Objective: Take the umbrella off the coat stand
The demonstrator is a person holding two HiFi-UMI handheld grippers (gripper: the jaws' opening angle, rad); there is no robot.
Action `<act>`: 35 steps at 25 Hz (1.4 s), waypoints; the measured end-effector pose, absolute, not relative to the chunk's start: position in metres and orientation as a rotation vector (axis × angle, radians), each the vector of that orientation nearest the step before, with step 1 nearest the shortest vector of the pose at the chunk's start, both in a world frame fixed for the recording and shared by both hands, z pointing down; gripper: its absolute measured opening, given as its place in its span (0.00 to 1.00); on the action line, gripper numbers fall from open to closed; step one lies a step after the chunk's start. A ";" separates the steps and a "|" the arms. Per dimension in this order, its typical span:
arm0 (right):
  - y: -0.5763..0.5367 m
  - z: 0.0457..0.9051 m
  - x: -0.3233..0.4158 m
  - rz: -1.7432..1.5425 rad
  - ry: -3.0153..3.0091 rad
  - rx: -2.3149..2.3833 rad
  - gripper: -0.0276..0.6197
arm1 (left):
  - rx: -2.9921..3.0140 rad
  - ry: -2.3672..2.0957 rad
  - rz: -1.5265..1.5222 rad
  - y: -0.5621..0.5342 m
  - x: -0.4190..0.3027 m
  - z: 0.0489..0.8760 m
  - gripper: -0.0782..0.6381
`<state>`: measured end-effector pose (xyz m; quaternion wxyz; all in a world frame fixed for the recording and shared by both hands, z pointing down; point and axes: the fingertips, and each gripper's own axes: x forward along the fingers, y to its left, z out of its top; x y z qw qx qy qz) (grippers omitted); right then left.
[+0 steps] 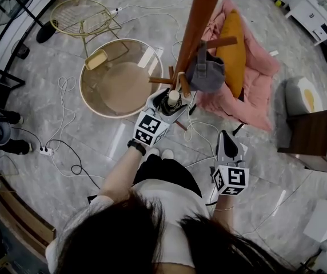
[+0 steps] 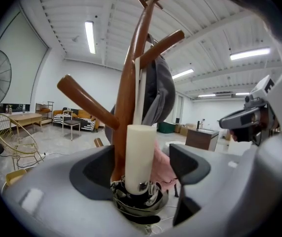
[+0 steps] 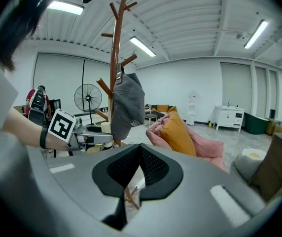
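Observation:
The brown wooden coat stand (image 1: 198, 21) rises in front of me, with a grey cap (image 1: 206, 70) hanging from one of its pegs. My left gripper (image 1: 164, 104) is close against the pole's lower part, shut on the folded umbrella (image 1: 173, 99). In the left gripper view the umbrella's cream handle (image 2: 140, 154) stands upright between the jaws, its black canopy (image 2: 136, 204) bunched at their base, with the stand (image 2: 131, 83) just behind. My right gripper (image 1: 227, 138) hangs lower right, shut on nothing; its view (image 3: 140, 154) shows the stand (image 3: 115, 48) and cap (image 3: 126, 105) to the left.
A round glass table (image 1: 92, 90) and a gold wire chair (image 1: 86, 16) sit left of the stand. A pink beanbag (image 1: 260, 67) with an orange cushion (image 1: 235, 44) lies right of it. A dark cabinet (image 1: 309, 136) stands far right. Cables (image 1: 66, 90) trail over the floor.

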<state>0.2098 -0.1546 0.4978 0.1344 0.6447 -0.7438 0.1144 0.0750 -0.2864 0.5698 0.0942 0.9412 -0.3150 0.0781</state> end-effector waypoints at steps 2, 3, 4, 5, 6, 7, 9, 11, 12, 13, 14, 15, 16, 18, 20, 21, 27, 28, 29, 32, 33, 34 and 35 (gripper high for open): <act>-0.153 0.501 0.210 0.340 -2.151 1.868 0.05 | 2.791 -0.939 0.235 -0.287 0.075 0.572 0.63; -0.152 0.501 0.211 0.342 -2.148 1.869 0.05 | 2.791 -0.941 0.235 -0.288 0.074 0.571 0.63; -0.151 0.501 0.212 0.343 -2.145 1.871 0.05 | 2.793 -0.942 0.236 -0.288 0.075 0.570 0.63; -0.150 0.501 0.212 0.344 -2.142 1.873 0.05 | 2.795 -0.943 0.238 -0.288 0.075 0.570 0.63; -0.149 0.501 0.213 0.346 -2.139 1.873 0.05 | 2.795 -0.944 0.240 -0.289 0.075 0.570 0.63; -0.149 0.502 0.213 0.349 -2.137 1.873 0.05 | 2.794 -0.944 0.242 -0.289 0.074 0.570 0.63; -0.148 0.503 0.212 0.354 -2.134 1.871 0.05 | 2.794 -0.946 0.254 -0.290 0.074 0.571 0.60; -0.149 0.504 0.211 0.356 -2.134 1.867 0.05 | 2.800 -0.945 0.271 -0.289 0.074 0.573 0.56; -0.149 0.505 0.211 0.356 -2.135 1.866 0.05 | 2.803 -0.949 0.278 -0.289 0.074 0.574 0.53; -0.148 0.505 0.210 0.357 -2.136 1.865 0.05 | 2.803 -0.956 0.284 -0.289 0.073 0.575 0.48; -0.148 0.506 0.210 0.359 -2.136 1.864 0.05 | 2.799 -0.964 0.287 -0.289 0.072 0.575 0.44; -0.148 0.506 0.209 0.360 -2.136 1.864 0.05 | 2.795 -0.970 0.288 -0.289 0.071 0.575 0.42; -0.148 0.506 0.209 0.361 -2.135 1.862 0.05 | 2.794 -0.972 0.289 -0.290 0.070 0.575 0.42; -0.148 0.507 0.209 0.363 -2.133 1.860 0.05 | 2.798 -0.967 0.297 -0.290 0.070 0.575 0.41; -0.148 0.507 0.208 0.364 -2.133 1.860 0.05 | 2.807 -0.963 0.308 -0.290 0.070 0.575 0.41; -0.148 0.508 0.208 0.364 -2.133 1.860 0.05 | 2.810 -0.962 0.314 -0.290 0.070 0.575 0.41; -0.149 0.503 0.208 0.355 -2.135 1.871 0.05 | 2.826 -0.948 0.341 -0.285 0.068 0.576 0.41; -0.149 0.502 0.208 0.352 -2.135 1.872 0.05 | 2.831 -0.946 0.346 -0.284 0.068 0.576 0.41; -0.150 0.502 0.209 0.349 -2.137 1.875 0.05 | 2.837 -0.944 0.352 -0.284 0.067 0.576 0.41; -0.150 0.502 0.211 0.348 -2.143 1.887 0.05 | 2.844 -0.936 0.367 -0.279 0.066 0.575 0.41; -0.150 0.501 0.212 0.348 -2.144 1.893 0.05 | 2.841 -0.933 0.372 -0.276 0.066 0.575 0.41; -0.150 0.500 0.212 0.348 -2.145 1.899 0.05 | 2.837 -0.928 0.376 -0.274 0.065 0.573 0.41; -0.150 0.498 0.213 0.346 -2.146 1.905 0.05 | 2.833 -0.923 0.378 -0.272 0.064 0.571 0.41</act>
